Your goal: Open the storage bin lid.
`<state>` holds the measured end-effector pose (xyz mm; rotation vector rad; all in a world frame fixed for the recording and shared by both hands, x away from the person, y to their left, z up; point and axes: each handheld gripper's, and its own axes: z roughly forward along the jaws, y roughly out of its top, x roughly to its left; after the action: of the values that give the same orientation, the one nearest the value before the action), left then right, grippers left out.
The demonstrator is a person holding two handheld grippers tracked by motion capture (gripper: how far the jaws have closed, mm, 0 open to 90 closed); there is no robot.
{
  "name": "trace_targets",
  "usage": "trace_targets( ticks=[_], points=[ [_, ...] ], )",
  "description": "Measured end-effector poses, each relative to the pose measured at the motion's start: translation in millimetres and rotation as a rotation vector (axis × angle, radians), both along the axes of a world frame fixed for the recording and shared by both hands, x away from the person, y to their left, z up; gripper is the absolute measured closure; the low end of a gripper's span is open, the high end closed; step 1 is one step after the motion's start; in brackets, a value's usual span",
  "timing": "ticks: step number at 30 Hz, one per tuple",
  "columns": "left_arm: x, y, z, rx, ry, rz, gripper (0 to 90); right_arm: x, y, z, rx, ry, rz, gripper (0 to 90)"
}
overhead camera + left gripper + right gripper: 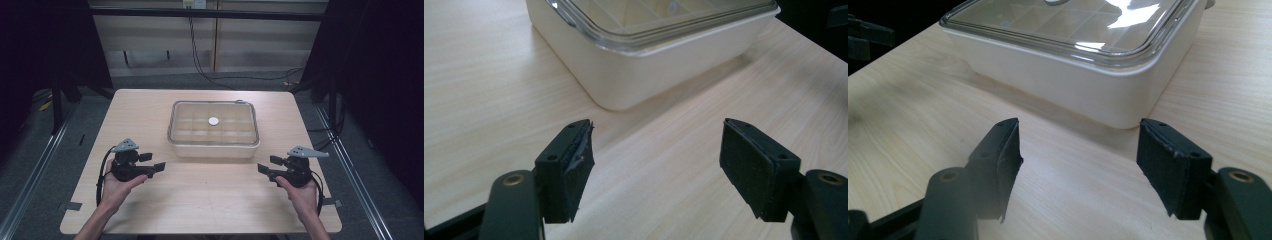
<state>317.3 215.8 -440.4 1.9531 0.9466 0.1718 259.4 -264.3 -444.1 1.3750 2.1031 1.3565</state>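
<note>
Nothing is handled yet. The white compartment box (pixel 214 131) sits at the centre of the high view on the wooden table (pixel 200 200), its clear lid (pixel 214 123) on, a small white knob (pixel 213 120) on top. The left gripper (pixel 152 162) at lower left and the right gripper (pixel 266 165) at lower right both gape, empty, short of the box. Opening the lid seems all ahead.
</note>
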Motion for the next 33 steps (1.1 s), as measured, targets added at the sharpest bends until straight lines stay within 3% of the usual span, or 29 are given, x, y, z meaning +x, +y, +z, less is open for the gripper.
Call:
trace_targets(
  ticks=[4, 11, 14, 22, 25, 28, 33],
  points=[
    [8.0, 1.5, 3.8, -0.024, 0.018, 0.0, 28.9, 8.9, 1.1, 4.1, -0.007, 0.026, -0.005, 29.0],
    [17.5, -1.4, 5.0, -0.033, 0.039, -0.019, 30.7, 18.8, 4.0, 13.0, 0.003, 0.007, -0.005, 27.4],
    [24.2, -3.0, 4.9, -0.043, 0.058, -0.024, 31.1, 25.0, 4.7, 14.6, 0.002, 0.009, 0.009, 33.2],
    [39.0, -7.1, 15.5, -0.017, 0.015, 0.002, 27.8, 47.2, 3.0, 20.7, 0.014, 0.019, 0.016, 32.7],
    [42.3, -10.2, 19.2, 0.003, 0.016, 0.0, 26.2, 54.4, 0.9, 20.3, 0.049, 0.054, 0.012, 33.4],
    [43.2, -13.2, 22.8, 0.023, 0.012, -0.008, 27.1, 59.8, 0.2, 20.5, 0.038, 0.063, 0.012, 33.3],
    [49.3, -14.1, 25.8, 0.018, 0.0, 0.006, 26.7, 69.3, -2.3, 24.6, 0.029, 0.06, 0.0, 30.3]
  ],
)
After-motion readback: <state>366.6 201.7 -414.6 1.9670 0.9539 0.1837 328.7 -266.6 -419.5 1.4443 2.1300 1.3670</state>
